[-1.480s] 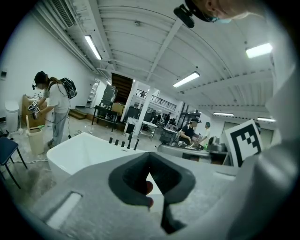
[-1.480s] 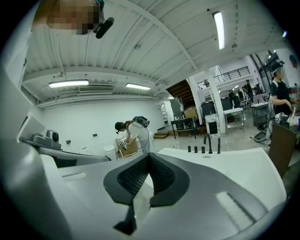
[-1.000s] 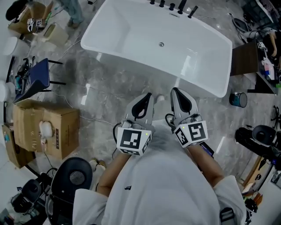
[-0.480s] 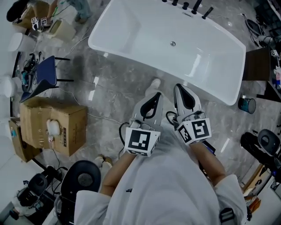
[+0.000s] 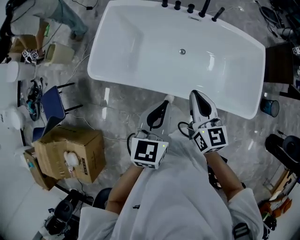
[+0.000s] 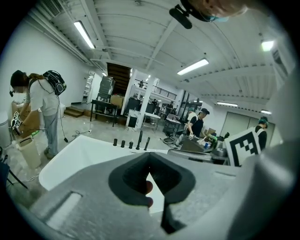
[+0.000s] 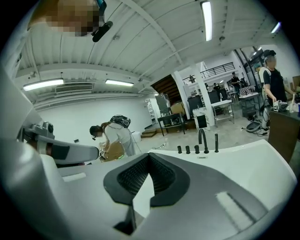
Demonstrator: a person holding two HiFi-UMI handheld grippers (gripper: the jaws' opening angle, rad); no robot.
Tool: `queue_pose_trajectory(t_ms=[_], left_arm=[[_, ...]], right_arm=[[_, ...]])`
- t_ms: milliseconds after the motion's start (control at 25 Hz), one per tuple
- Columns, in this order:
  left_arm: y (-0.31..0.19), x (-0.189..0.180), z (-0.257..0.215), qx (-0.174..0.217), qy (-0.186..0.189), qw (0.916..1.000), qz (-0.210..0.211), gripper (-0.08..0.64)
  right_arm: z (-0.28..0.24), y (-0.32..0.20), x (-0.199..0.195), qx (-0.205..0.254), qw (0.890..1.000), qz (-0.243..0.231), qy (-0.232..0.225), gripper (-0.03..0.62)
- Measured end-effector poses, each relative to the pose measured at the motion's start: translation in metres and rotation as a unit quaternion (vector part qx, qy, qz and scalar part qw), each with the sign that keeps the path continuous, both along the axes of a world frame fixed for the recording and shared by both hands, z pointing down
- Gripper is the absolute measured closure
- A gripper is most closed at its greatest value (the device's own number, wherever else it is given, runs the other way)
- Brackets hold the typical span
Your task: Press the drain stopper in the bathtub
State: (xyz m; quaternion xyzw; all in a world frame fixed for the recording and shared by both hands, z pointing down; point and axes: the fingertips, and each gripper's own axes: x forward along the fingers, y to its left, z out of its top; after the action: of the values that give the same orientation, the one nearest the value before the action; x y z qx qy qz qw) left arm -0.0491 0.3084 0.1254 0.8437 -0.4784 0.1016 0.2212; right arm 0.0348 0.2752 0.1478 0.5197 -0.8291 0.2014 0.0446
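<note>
Both hand-held grippers hover above the grey floor just beside the near rim of the white bathtub (image 5: pixel 136 51); the left gripper (image 5: pixel 159 111) and the right gripper (image 5: pixel 200 102) each have jaws pressed together on nothing; the drain stopper (image 5: pixel 182 51) sits in the tub floor toward the far side, near the black taps (image 5: pixel 190 7), well apart from both; small, stiff and likely slick metal, it probably wants a straight push on its centre, not a grasp.

The left gripper (image 5: pixel 162 104) and right gripper (image 5: pixel 196 95) have closed in on the bathtub (image 5: pixel 140 47) rim.
</note>
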Motion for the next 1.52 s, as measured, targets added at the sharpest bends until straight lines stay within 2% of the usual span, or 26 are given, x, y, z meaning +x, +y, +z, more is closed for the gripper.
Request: queue_pose_trajectory(t_ms=[240,320,400,440,520,680,880,960,1120,1320,1520], left_arm=[[-0.081,0.012,0.02,-0.029,-0.022,0.9992,0.018,0.558],[-0.101,0.01,0.027,-0.033,-0.026,0.999,0.017,0.558],[-0.116,0.008,0.034,-0.04,-0.03,0.9987,0.015,0.558],[-0.123,0.007,0.038,-0.043,-0.032,0.9984,0.015,0.558],[-0.139,0.006,0.047,-0.052,-0.034,0.998,0.014,0.558],[-0.168,0.014,0.069,-0.08,-0.033,0.9961,0.017,0.558],[-0.215,0.012,0.103,-0.083,-0.025,0.9962,0.006,0.558],[-0.227,0.011,0.12,-0.089,-0.025,0.9957,0.007,0.558],[-0.254,0.011,0.17,-0.126,-0.021,0.9917,0.012,0.558],[-0.282,0.003,0.232,-0.148,-0.017,0.9888,0.005,0.558],[-0.3,0.0,0.283,-0.167,-0.013,0.9859,0.004,0.558]], right_arm=[[0.032,-0.089,0.02,-0.021,0.999,0.0,0.042,0.591],[0.04,-0.112,0.02,-0.023,0.999,-0.008,0.028,0.59],[0.044,-0.128,0.018,-0.02,1.0,-0.019,0.006,0.536],[0.046,-0.135,0.018,-0.015,1.0,-0.025,0.004,0.534],[0.052,-0.15,0.019,-0.007,0.999,-0.038,0.019,0.592],[0.074,-0.18,0.03,-0.017,0.997,-0.055,0.047,0.589],[0.127,-0.219,0.047,-0.052,0.997,-0.025,0.056,0.598],[0.152,-0.229,0.052,-0.062,0.995,-0.019,0.071,0.597],[0.201,-0.261,0.058,-0.079,0.994,-0.003,0.071,0.597],[0.264,-0.289,0.065,-0.09,0.993,0.018,0.076,0.595],[0.315,-0.31,0.061,-0.098,0.991,0.014,0.085,0.595]])
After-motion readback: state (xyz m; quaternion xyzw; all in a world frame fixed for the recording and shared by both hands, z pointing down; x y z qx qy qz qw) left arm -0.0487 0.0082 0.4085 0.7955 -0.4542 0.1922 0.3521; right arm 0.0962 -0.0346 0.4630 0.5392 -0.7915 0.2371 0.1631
